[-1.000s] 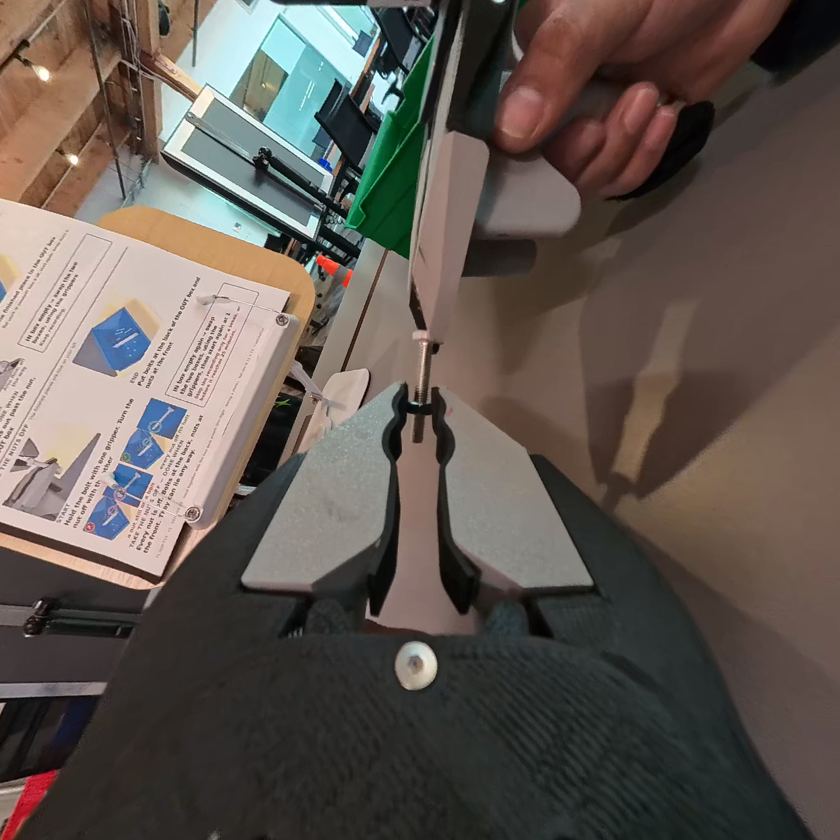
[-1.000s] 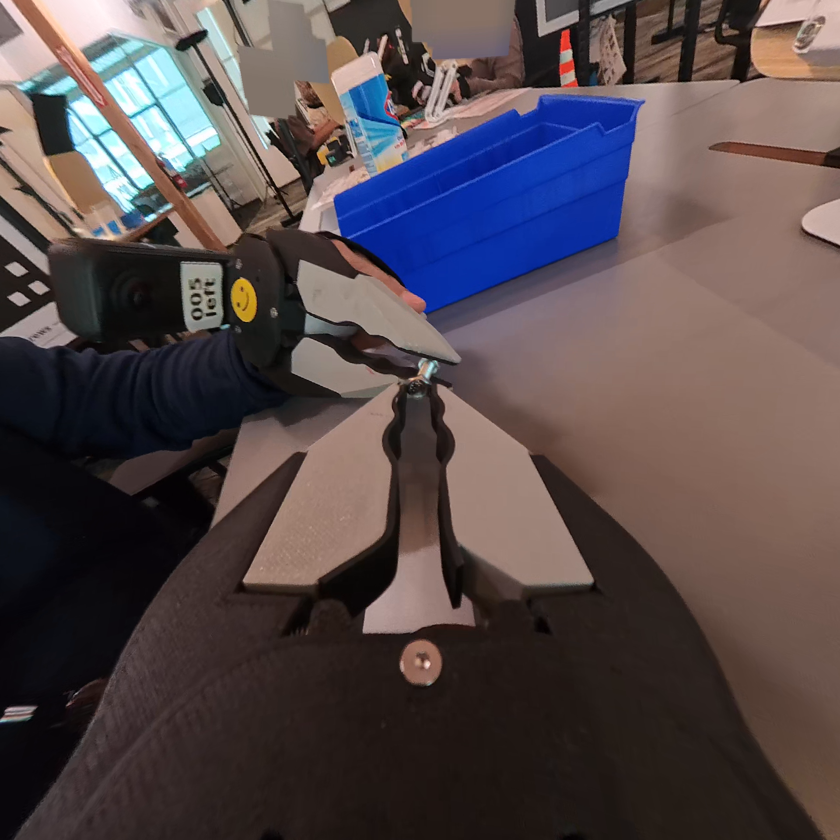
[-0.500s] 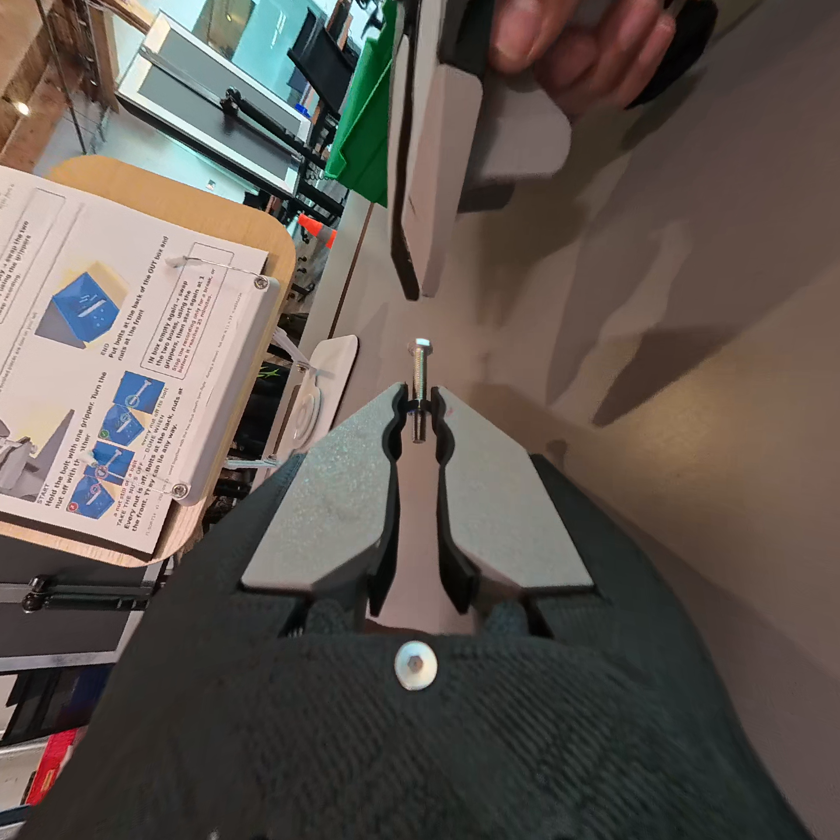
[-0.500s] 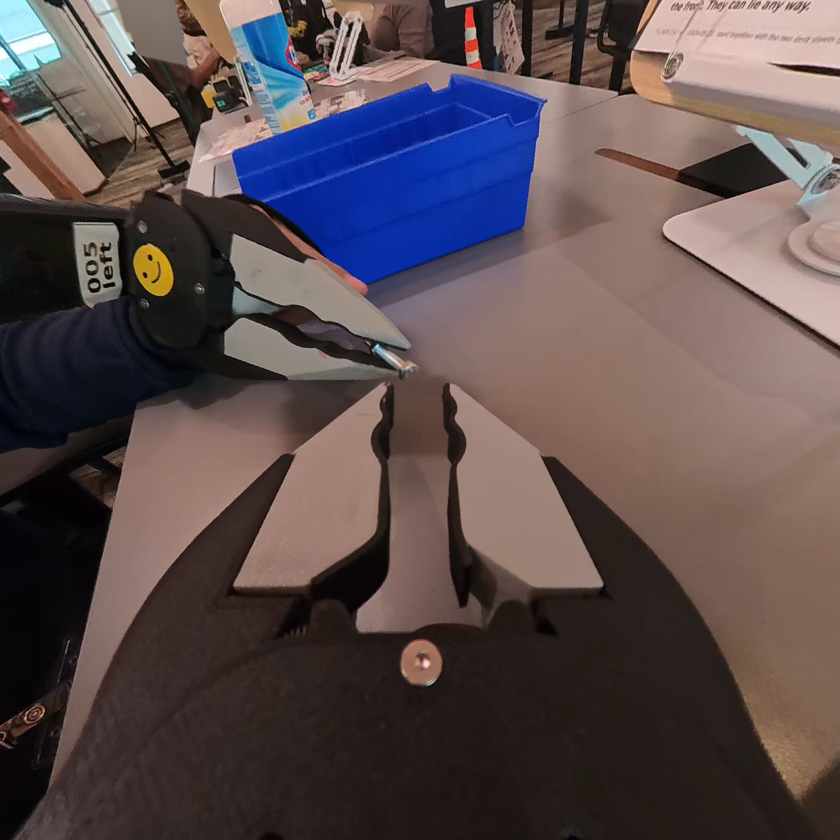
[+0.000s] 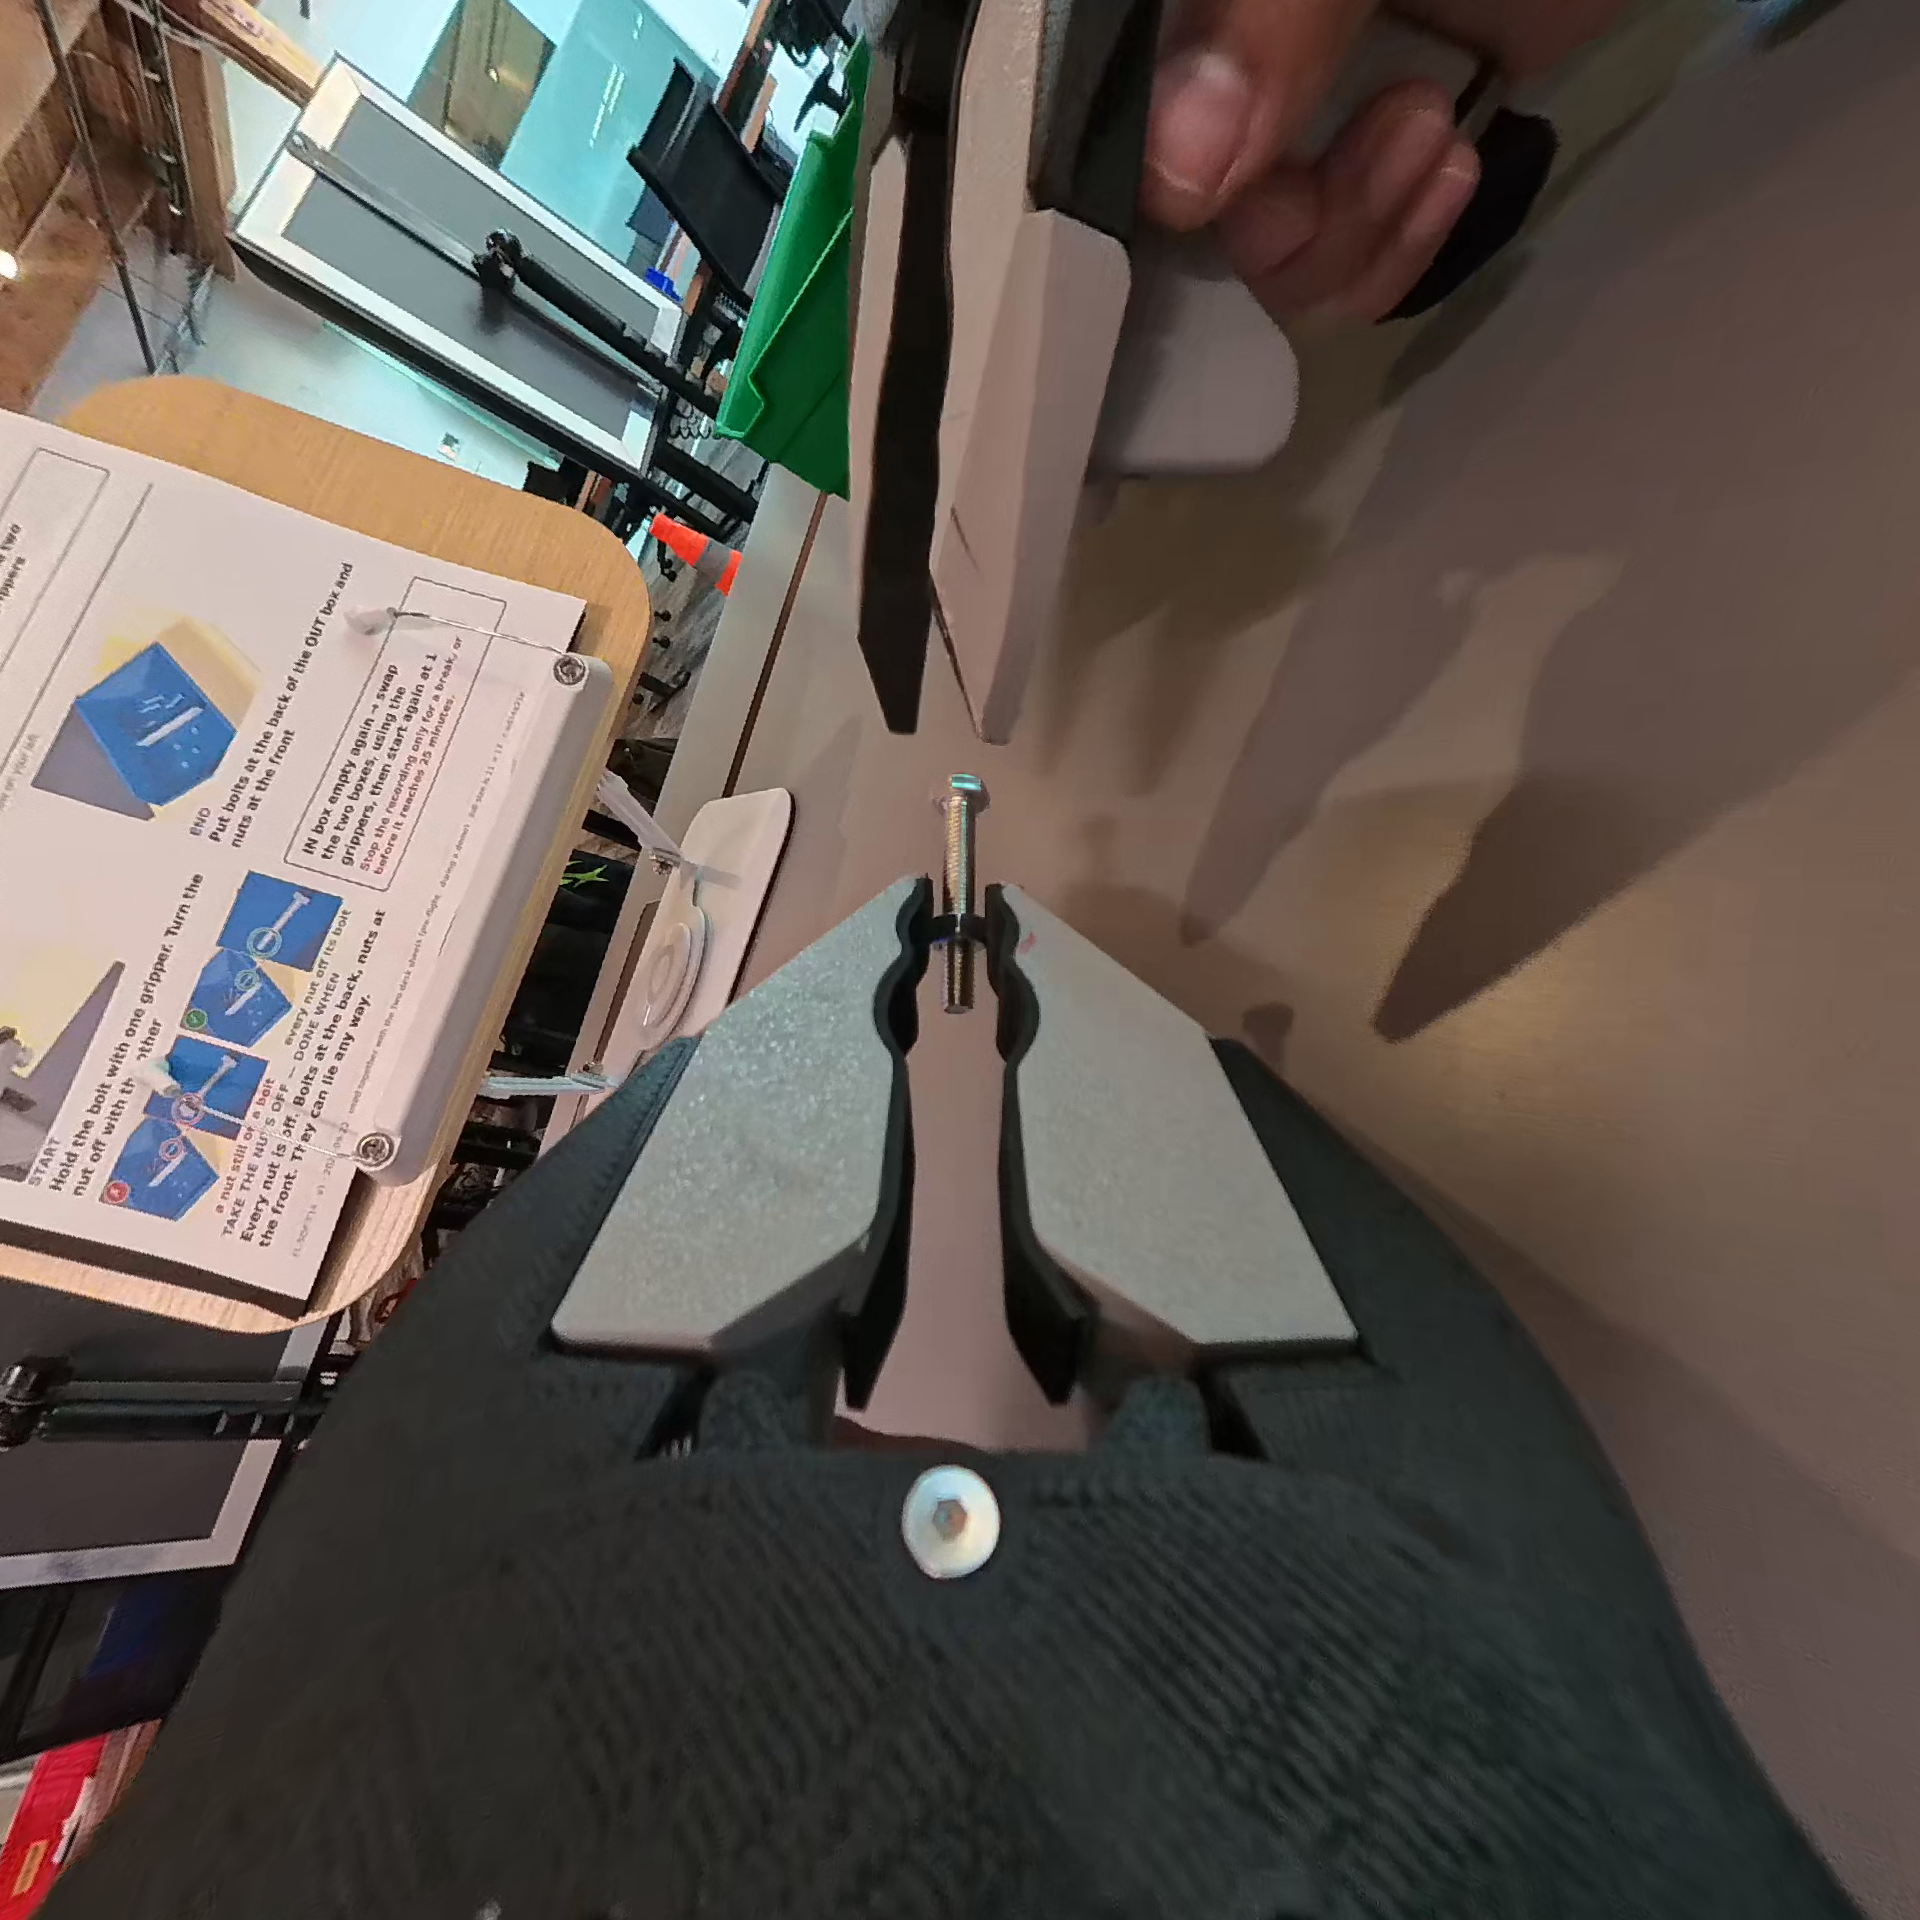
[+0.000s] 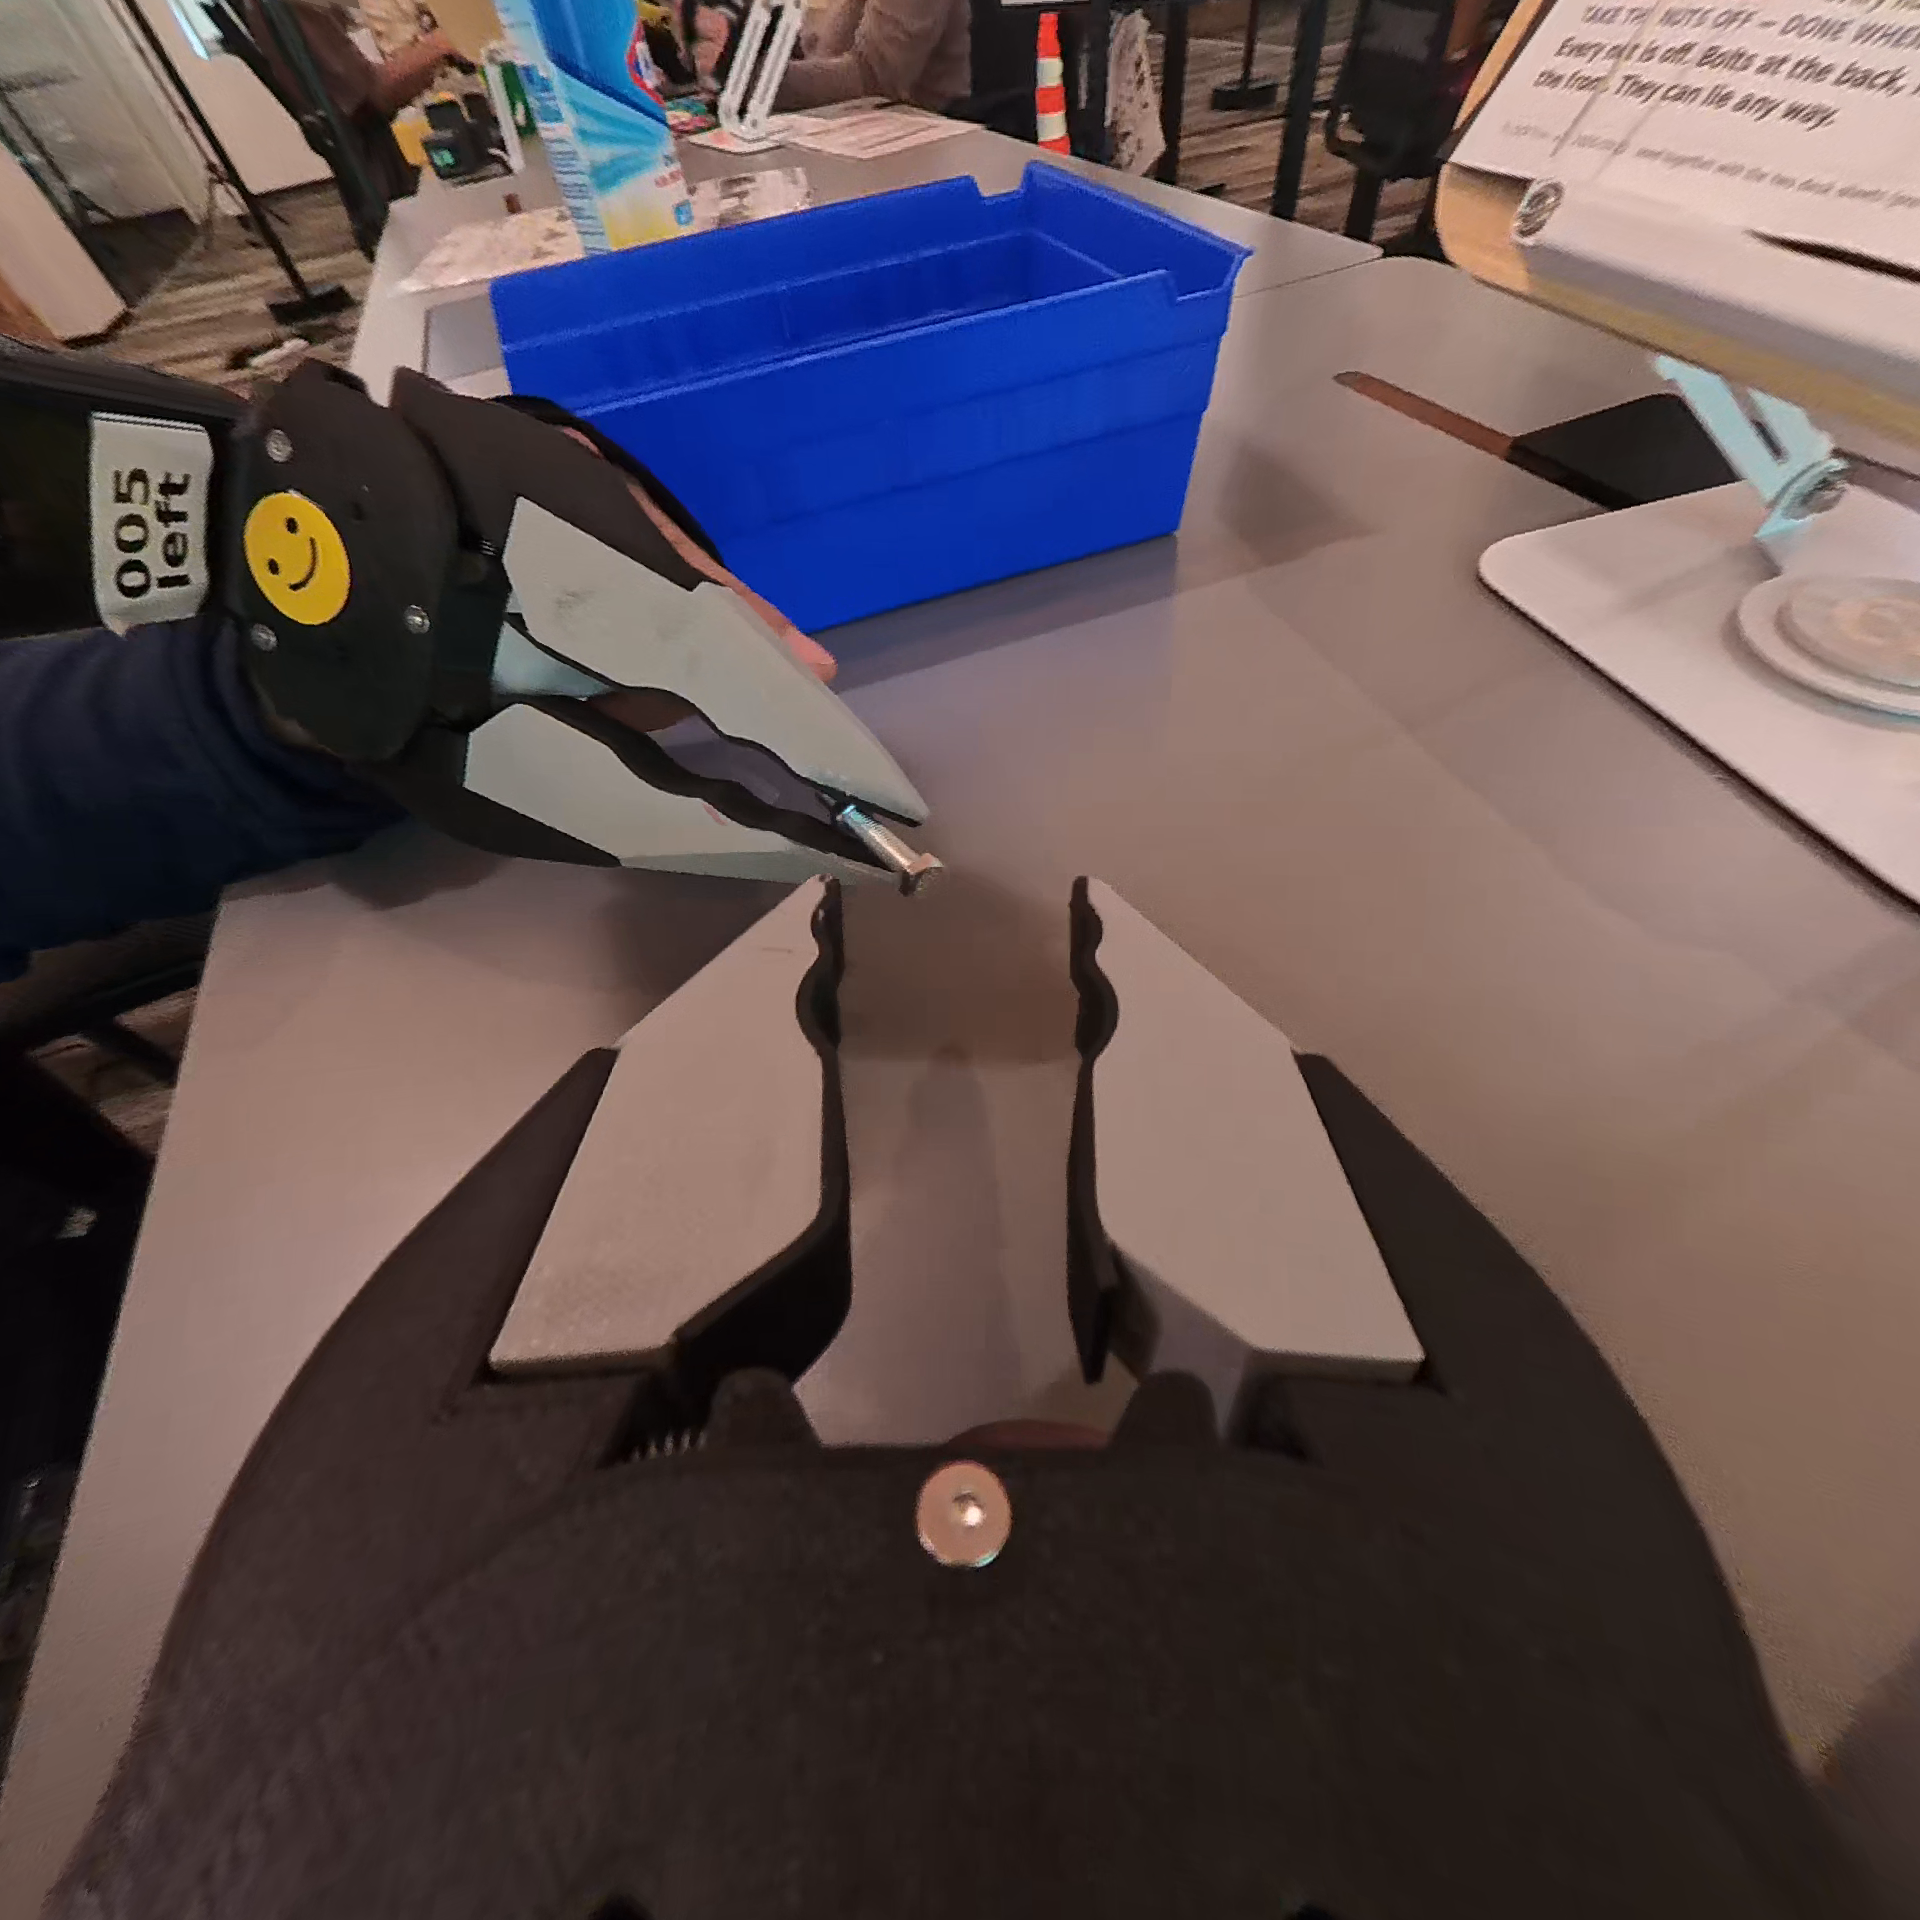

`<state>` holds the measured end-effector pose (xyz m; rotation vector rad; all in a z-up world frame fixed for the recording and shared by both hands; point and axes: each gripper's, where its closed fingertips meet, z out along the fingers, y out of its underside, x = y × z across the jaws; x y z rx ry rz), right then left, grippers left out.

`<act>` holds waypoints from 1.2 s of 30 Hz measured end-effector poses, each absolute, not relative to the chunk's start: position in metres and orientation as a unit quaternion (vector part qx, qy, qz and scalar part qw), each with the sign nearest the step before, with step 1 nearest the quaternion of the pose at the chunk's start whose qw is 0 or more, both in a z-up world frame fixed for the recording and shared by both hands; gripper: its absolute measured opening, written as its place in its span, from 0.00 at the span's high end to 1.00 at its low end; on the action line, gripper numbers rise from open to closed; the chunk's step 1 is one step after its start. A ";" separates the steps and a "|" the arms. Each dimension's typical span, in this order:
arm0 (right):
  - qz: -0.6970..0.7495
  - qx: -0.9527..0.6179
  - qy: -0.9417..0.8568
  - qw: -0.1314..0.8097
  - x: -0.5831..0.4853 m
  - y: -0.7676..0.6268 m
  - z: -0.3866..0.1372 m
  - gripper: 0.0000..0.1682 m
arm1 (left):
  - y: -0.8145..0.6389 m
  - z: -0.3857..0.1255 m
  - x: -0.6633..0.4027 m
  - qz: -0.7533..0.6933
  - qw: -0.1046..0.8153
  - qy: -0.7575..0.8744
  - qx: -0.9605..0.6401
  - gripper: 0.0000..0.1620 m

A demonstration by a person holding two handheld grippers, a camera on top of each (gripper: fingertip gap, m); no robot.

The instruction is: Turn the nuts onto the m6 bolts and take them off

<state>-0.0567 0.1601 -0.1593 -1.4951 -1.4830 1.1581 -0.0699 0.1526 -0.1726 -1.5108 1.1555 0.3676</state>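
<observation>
Bolt (image 5: 958, 883) sat pinched in my left gripper (image 5: 956, 914), no nut visible. Right gripper (image 6: 951, 894) stood spread just beside its head; I judged fetching a nut came next.

This looks like an open office or lab floor set up as a workstation for recording hand tasks. The work goes on at a plain grey table (image 6: 1351, 831), one of several set close together, with a blue plastic parts bin (image 6: 862, 416) on it and a printed instruction sheet (image 5: 239, 831) clipped to a wooden board on a white stand (image 6: 1704, 665). Farther back stand office chairs (image 5: 717, 177), tripod legs, orange traffic cones (image 6: 1055, 78) on a striped carpet, a glass partition and a green cloth (image 5: 805, 343). People sit at another table behind the bin, near a tub of cleaning wipes (image 6: 603, 125).
</observation>
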 end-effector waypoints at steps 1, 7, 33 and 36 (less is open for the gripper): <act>0.455 -0.578 -0.577 0.353 -0.057 0.157 -0.160 0.76 | 0.152 -0.172 -0.069 0.158 0.568 0.493 -0.640 0.95; 0.506 -0.567 -0.565 0.321 -0.059 0.144 -0.153 0.79 | 0.150 -0.167 -0.064 0.156 0.581 0.497 -0.625 0.95; 0.608 -0.546 -0.527 0.232 -0.052 0.131 -0.139 0.96 | 0.132 -0.141 -0.048 0.062 0.639 0.485 -0.594 0.95; 0.616 -0.547 -0.517 0.234 -0.050 0.135 -0.136 0.96 | 0.133 -0.140 -0.052 0.059 0.644 0.473 -0.598 0.93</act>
